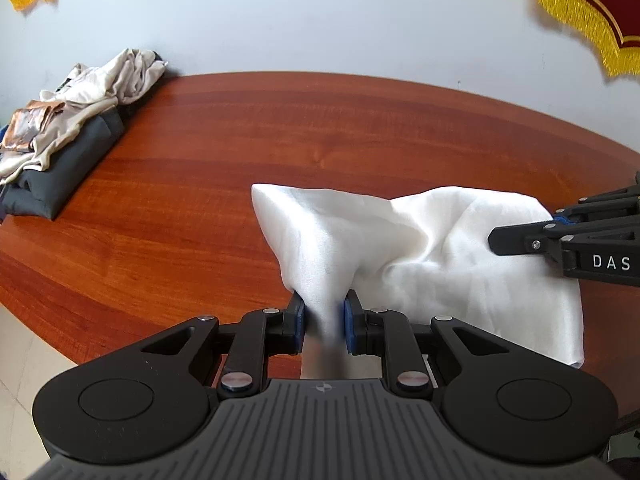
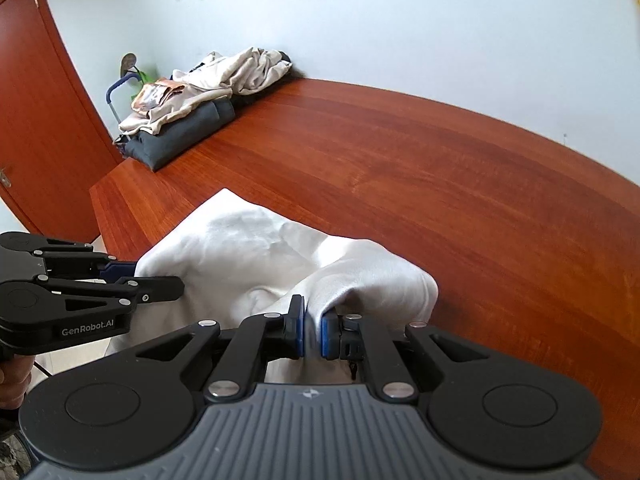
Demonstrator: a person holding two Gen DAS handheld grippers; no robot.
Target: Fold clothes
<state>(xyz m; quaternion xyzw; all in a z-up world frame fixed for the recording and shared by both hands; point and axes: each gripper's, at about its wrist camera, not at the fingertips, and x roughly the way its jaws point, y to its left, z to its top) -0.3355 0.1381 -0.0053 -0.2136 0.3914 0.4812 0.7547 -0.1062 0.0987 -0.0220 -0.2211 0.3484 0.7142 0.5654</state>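
A white garment [image 1: 432,248] lies bunched on the red-brown wooden table [image 1: 280,140], near its front edge. My left gripper [image 1: 325,322] is shut on a pinched fold at the garment's near left side, the cloth rising in a ridge from its blue pads. The right gripper [image 1: 554,222] reaches in from the right edge of the left wrist view, against the garment's right side. In the right wrist view the garment [image 2: 240,248] shows again, and my right gripper [image 2: 313,330] is shut on a thin fold of it. The left gripper [image 2: 132,276] holds the cloth's left edge there.
A pile of clothes [image 1: 68,120], cream pieces over a folded dark grey one, sits at the table's far left corner against the wall; it shows as the pile [image 2: 200,104] in the right wrist view. A red-brown door [image 2: 36,100] stands left. Fringed pennants [image 1: 592,8] hang on the wall.
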